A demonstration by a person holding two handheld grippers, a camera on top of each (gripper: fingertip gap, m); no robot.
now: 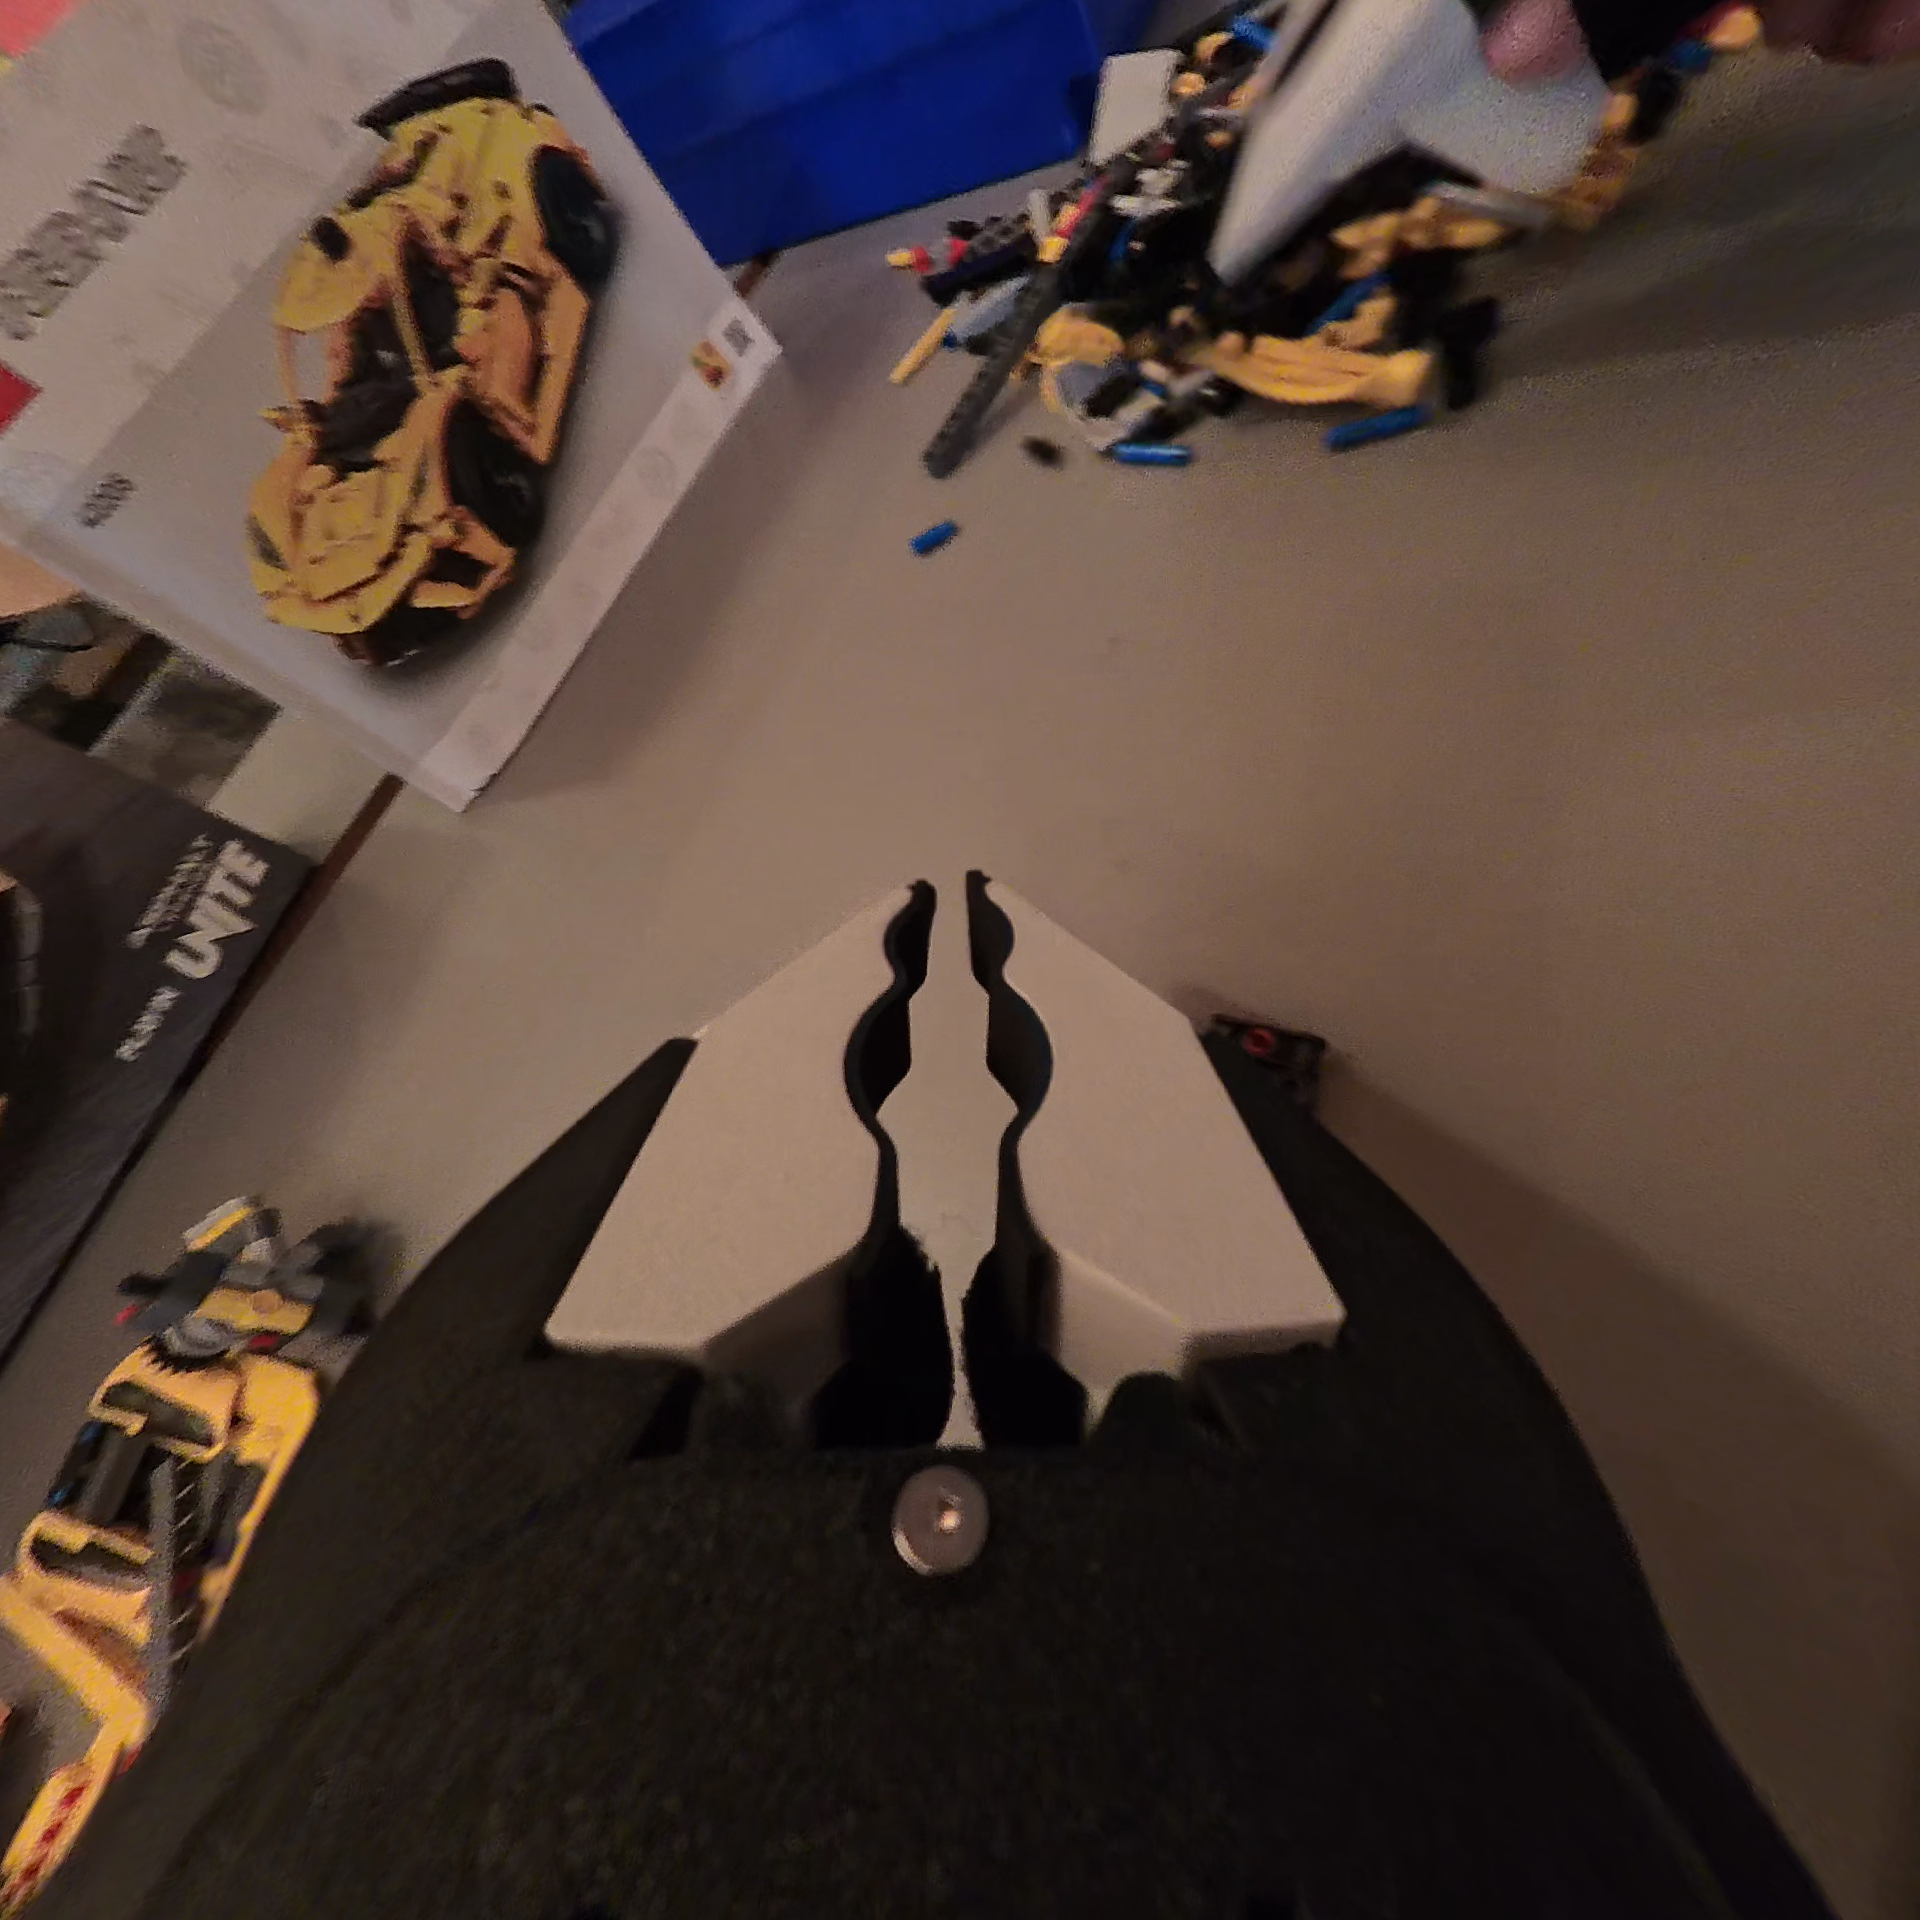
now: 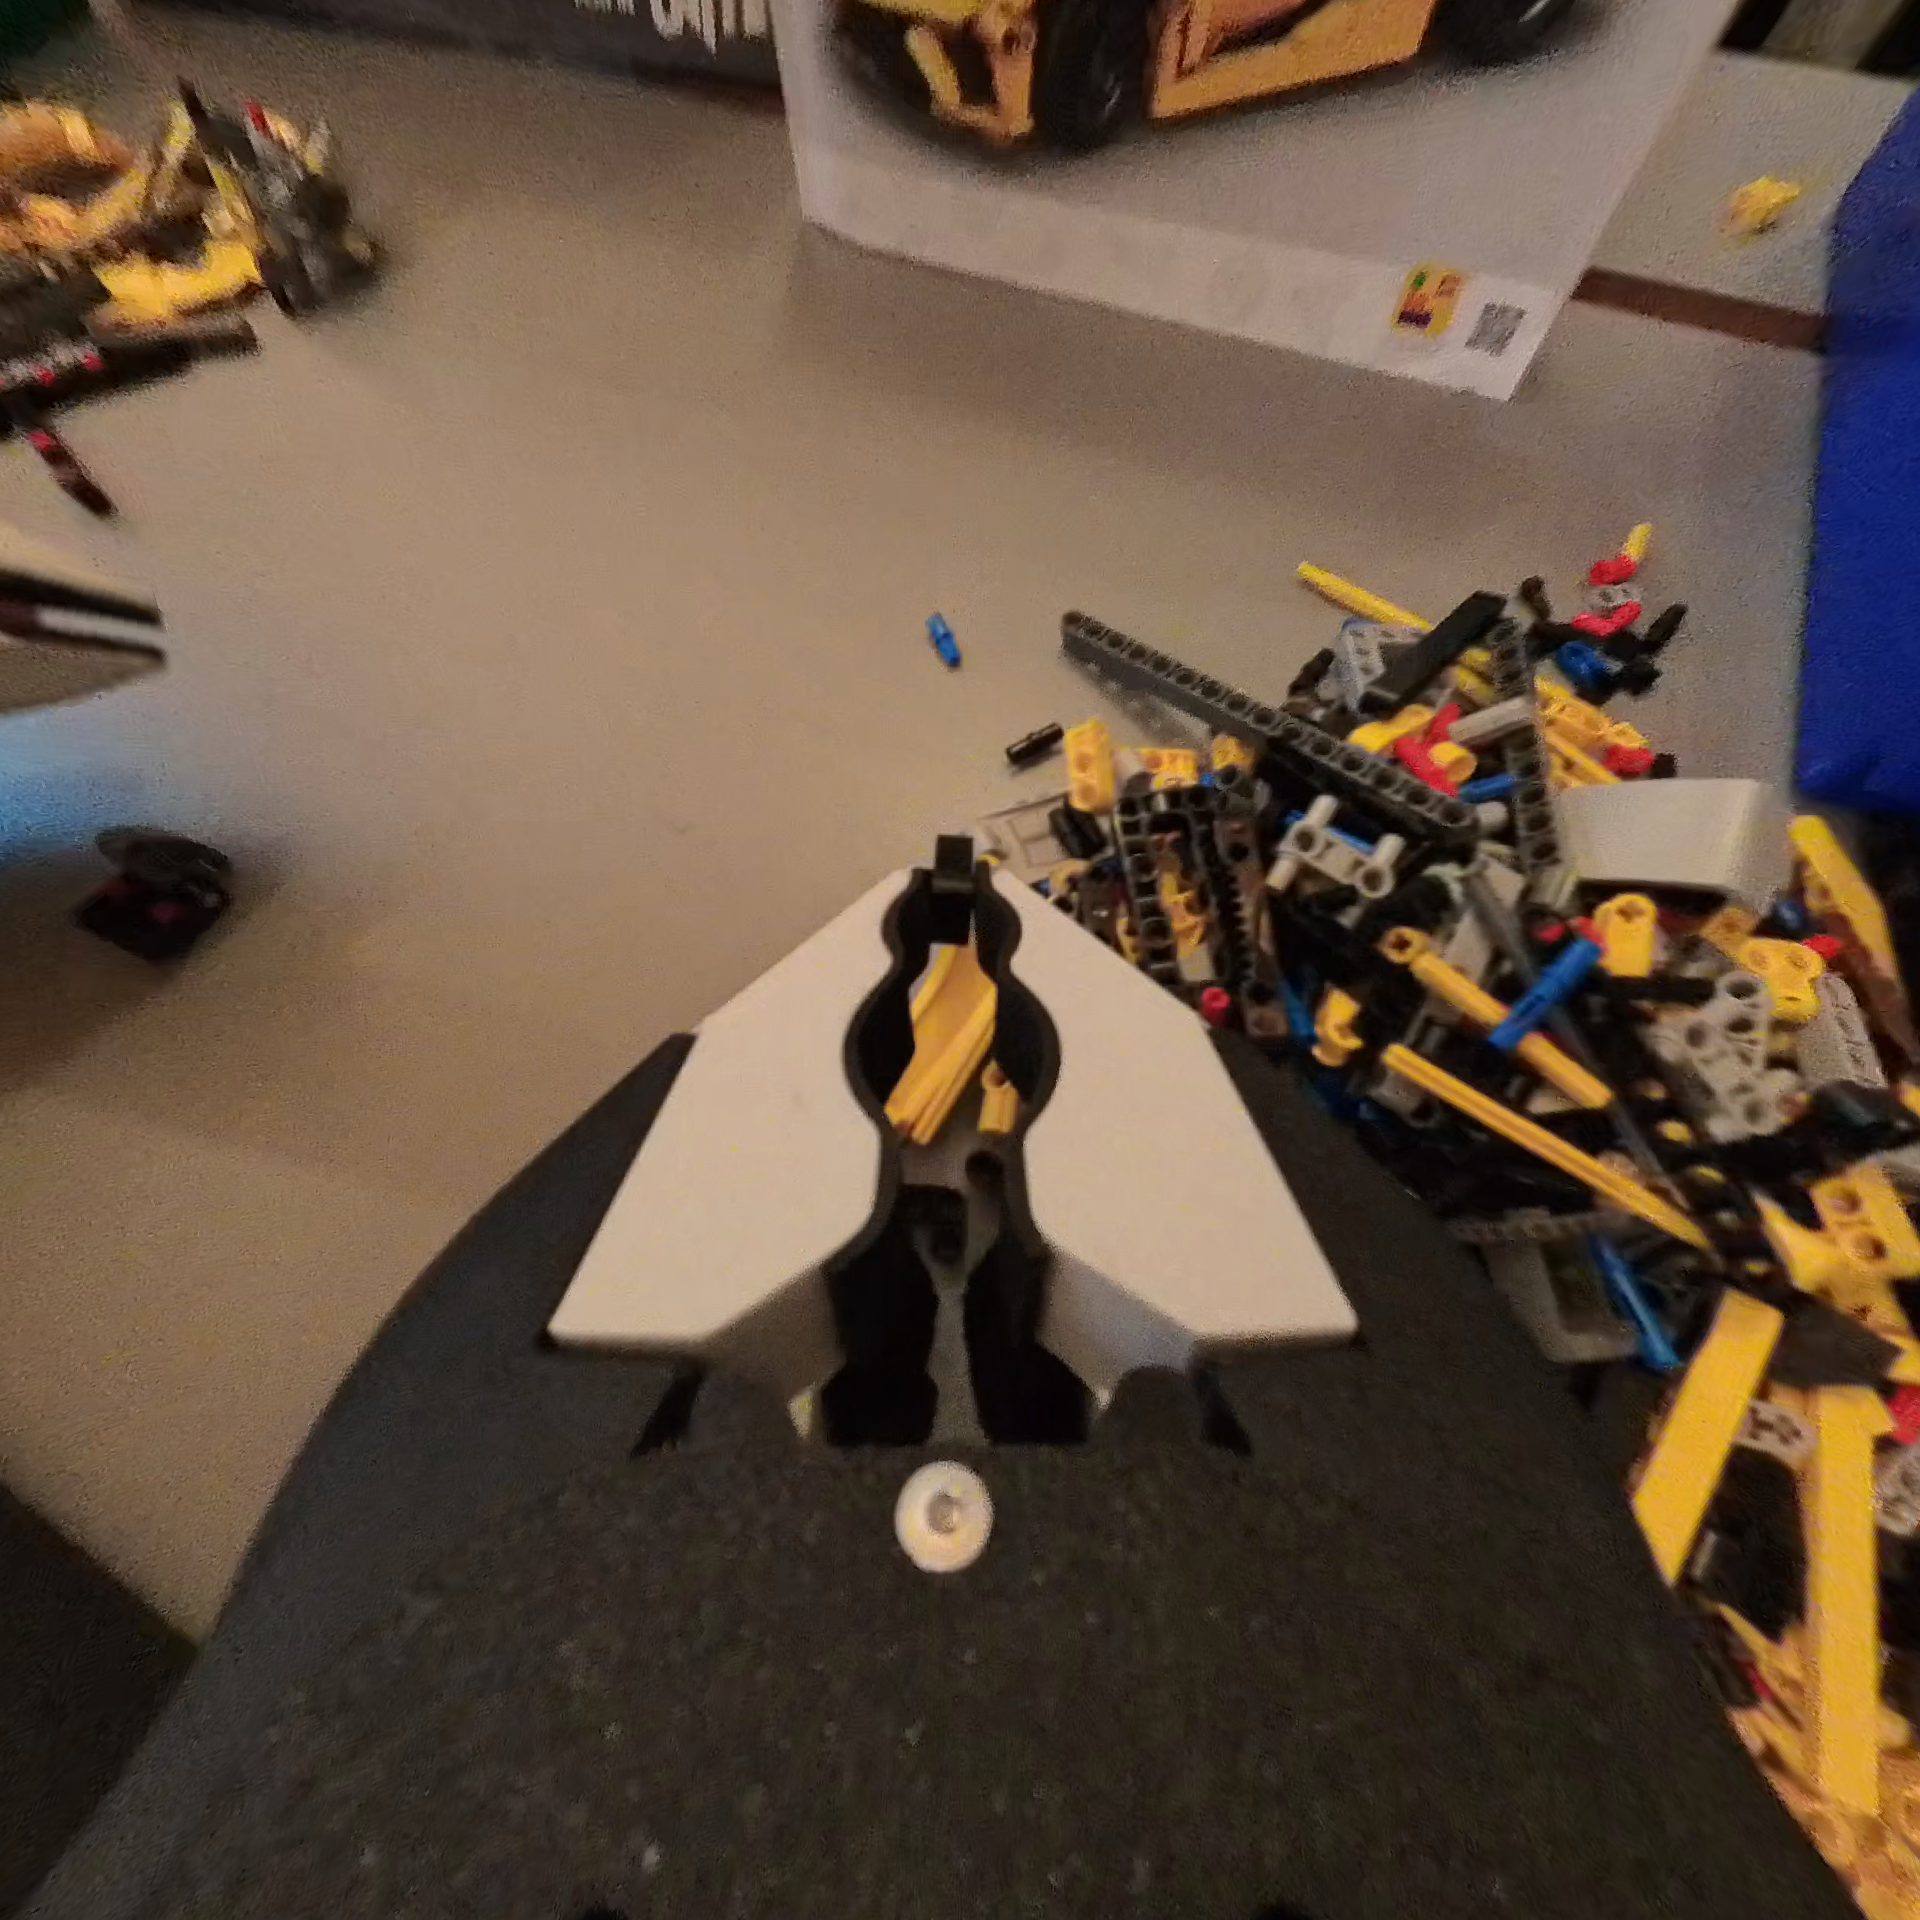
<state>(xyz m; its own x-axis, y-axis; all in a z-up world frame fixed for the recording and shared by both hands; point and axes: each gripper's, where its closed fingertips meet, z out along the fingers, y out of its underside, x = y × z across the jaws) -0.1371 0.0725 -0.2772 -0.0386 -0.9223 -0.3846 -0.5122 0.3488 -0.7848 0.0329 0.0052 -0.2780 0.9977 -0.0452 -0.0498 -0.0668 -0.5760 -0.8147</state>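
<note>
My left gripper (image 1: 949,894) is all but shut and empty, low over bare grey table (image 1: 1351,779). A small black and red piece (image 1: 1268,1044) lies just to its right. My right gripper (image 2: 951,883) is shut on a small black building piece (image 2: 952,868) at its tips, at the left edge of a pile of yellow, black and blue building pieces (image 2: 1507,935). Yellow pieces of the pile show through the gap behind the tips. In the left wrist view the right gripper (image 1: 1382,135) is over the pile (image 1: 1195,301) at the top right.
A white box picturing a yellow car (image 1: 343,364) (image 2: 1195,156) lies at the back beside a blue bin (image 1: 831,104) (image 2: 1870,520). A partly built yellow model car (image 1: 156,1455) (image 2: 156,229) and a dark box (image 1: 125,987) are nearby. A loose blue pin (image 1: 933,536) (image 2: 942,639) lies on the table.
</note>
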